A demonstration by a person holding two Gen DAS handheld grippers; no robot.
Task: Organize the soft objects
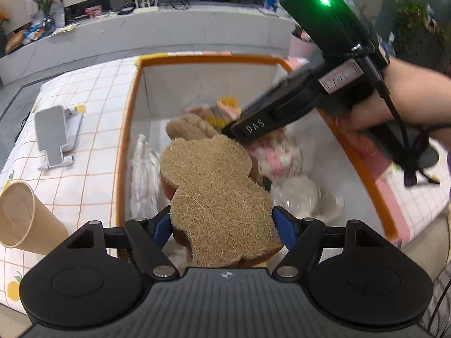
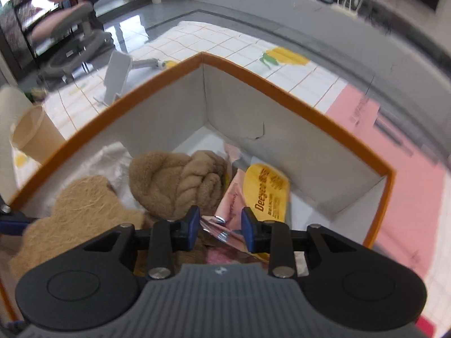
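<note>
My left gripper [image 1: 222, 225] is shut on a bear-shaped tan loofah sponge [image 1: 214, 186], its blue pads pressing the sponge's sides, above an orange-rimmed white box [image 1: 126, 140]. The same sponge [image 2: 81, 211] shows at the left of the right wrist view. My right gripper [image 2: 221, 225] hangs inside the box [image 2: 282, 90], open, and a pink foil packet [image 2: 234, 200] lies below the gap, untouched by the pads. Its black housing [image 1: 296, 104] crosses the left wrist view. In the box lie a brown knotted plush [image 2: 180, 186], a pink-white fluffy toy [image 1: 276, 157], a yellow packet [image 2: 267, 191] and white plastic bags [image 1: 143, 177].
A paper cup [image 1: 25, 214] lies on the checked tablecloth left of the box, with a grey phone stand [image 1: 56, 135] behind it. A pink sheet [image 2: 394, 169] covers the table right of the box. A hand [image 1: 408, 98] grips the right tool. An office chair [image 2: 70, 25] stands beyond the table.
</note>
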